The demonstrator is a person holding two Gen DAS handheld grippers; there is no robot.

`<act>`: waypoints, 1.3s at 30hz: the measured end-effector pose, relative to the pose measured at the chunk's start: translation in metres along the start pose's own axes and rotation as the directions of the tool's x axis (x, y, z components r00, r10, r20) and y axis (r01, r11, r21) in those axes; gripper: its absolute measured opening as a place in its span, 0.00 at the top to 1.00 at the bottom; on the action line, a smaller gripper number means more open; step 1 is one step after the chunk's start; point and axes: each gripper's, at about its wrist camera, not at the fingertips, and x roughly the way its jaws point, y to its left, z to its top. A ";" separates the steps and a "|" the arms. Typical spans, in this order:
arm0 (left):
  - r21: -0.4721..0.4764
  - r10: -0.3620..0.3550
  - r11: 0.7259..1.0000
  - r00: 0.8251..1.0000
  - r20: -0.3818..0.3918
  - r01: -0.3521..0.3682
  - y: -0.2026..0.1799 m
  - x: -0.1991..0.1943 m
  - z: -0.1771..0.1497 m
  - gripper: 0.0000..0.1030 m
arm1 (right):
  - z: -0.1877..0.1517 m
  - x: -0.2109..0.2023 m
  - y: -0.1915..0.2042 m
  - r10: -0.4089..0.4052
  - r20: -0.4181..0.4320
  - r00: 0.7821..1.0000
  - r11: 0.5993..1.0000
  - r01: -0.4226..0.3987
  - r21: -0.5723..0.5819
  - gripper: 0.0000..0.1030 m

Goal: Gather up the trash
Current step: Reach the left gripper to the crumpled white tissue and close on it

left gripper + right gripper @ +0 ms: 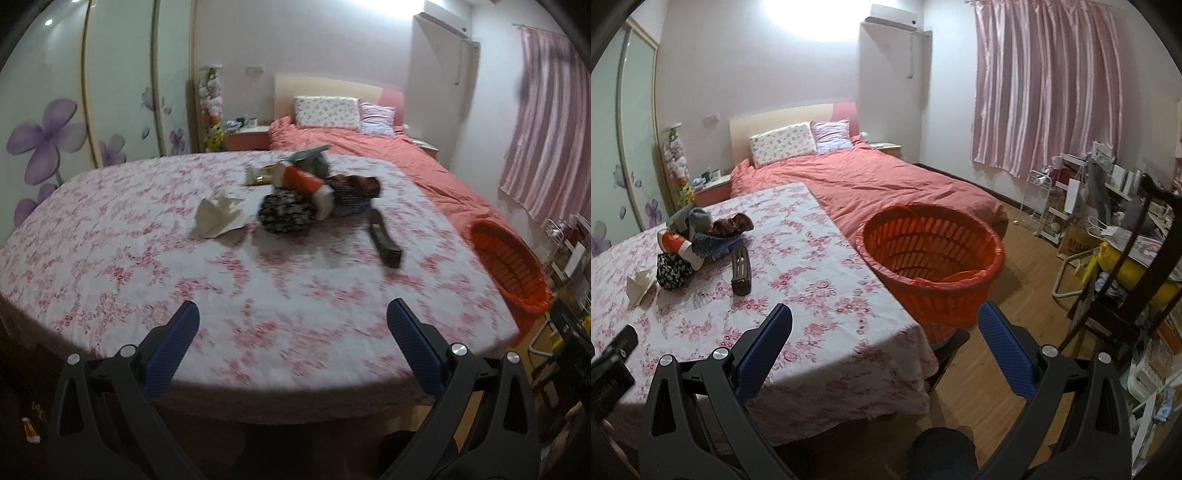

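Both the left gripper (293,319) and right gripper (885,321) are spread wide, holding nothing (fingers above the worktop (129,236) edge); the orange basket (929,258) stands just ahead of the right one.

No legible text anywhere.

Near half of table (110,258) bare cloth; free approach from front edge. Clutter in one clump at far centre: tissue (218,218) on the left, pouch (286,212) and can (304,184) mid, dark tray (384,236) on the right, lying apart from the rest. Open lane betw tissue and pouch narrow. Basket (931,251) just beside table's right edge, mouth open upward, unobstructed. Chair (1126,266) and shelves crowd far right floor. Bed (886,181) blocks behind.
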 end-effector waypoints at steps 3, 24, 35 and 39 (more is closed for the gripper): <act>-0.042 0.039 0.998 0.999 -0.020 -0.040 0.021 0.019 0.011 0.04 | 0.005 0.012 0.010 0.036 -0.032 0.999 0.999 -0.036 -0.018 0.03; 0.006 0.046 0.999 0.994 -0.102 -0.046 0.097 0.146 0.083 0.04 | 0.042 0.127 0.118 0.283 -0.239 0.929 0.947 -0.310 -0.082 0.20; -0.026 0.021 0.999 0.986 -0.168 -0.026 0.106 0.187 0.094 0.09 | 0.034 0.154 0.152 0.285 -0.333 0.899 0.933 -0.339 -0.117 0.42; -0.036 0.005 0.999 0.983 -0.186 -0.011 0.107 0.196 0.096 0.17 | 0.035 0.151 0.156 0.277 -0.333 0.901 0.934 -0.335 -0.129 0.49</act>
